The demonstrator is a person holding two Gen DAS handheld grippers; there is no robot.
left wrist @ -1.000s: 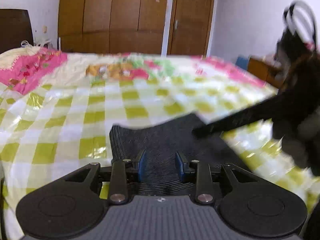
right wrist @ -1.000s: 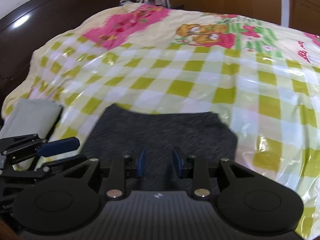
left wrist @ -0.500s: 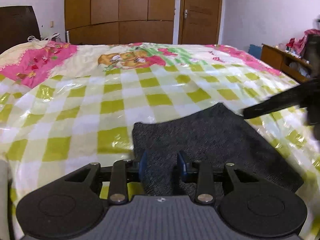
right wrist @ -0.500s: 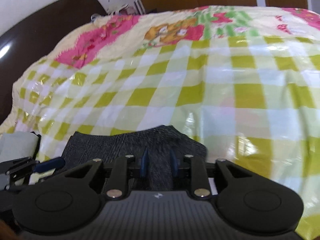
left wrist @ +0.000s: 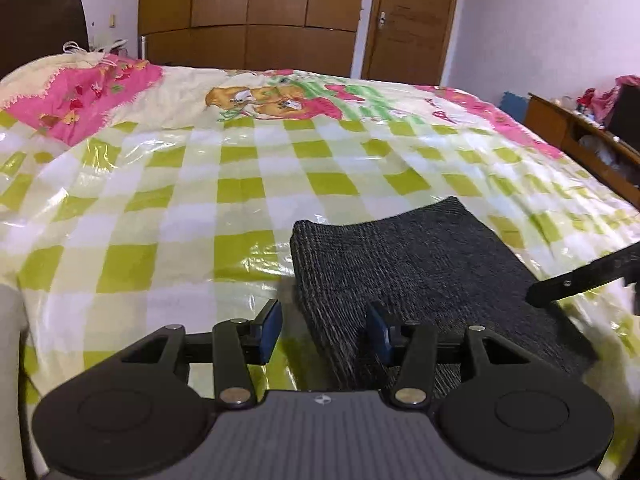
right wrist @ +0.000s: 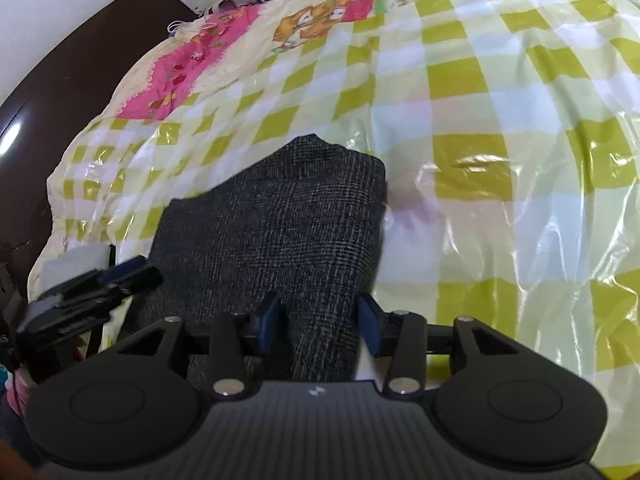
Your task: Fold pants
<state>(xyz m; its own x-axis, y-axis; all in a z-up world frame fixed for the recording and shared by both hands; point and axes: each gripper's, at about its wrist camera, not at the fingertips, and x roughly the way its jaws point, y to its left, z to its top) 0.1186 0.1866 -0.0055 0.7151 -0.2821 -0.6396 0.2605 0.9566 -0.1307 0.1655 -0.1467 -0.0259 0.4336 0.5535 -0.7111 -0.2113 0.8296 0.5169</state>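
Observation:
The dark grey checked pants (left wrist: pixel 416 264) lie folded into a thick rectangle on the bed, also seen in the right wrist view (right wrist: pixel 280 240). My left gripper (left wrist: pixel 326 330) is open, its jaws straddling the near left corner of the fold, and it also shows in the right wrist view (right wrist: pixel 104 280). My right gripper (right wrist: pixel 318 322) is open over the near right edge of the pants. Its finger (left wrist: pixel 580 280) shows at the right in the left wrist view.
The bed carries a green-and-white checked quilt under clear plastic (left wrist: pixel 180 208), with pink and cartoon print at the far end. A dark headboard (right wrist: pixel 60 80) stands at the left. A wooden cabinet (left wrist: pixel 580 148) stands right of the bed. Wardrobe doors (left wrist: pixel 260 16) line the far wall.
Both grippers have opened wider and released the pants, which now lie flat and folded. The left gripper shifted left; the right gripper tilted down toward the pants.

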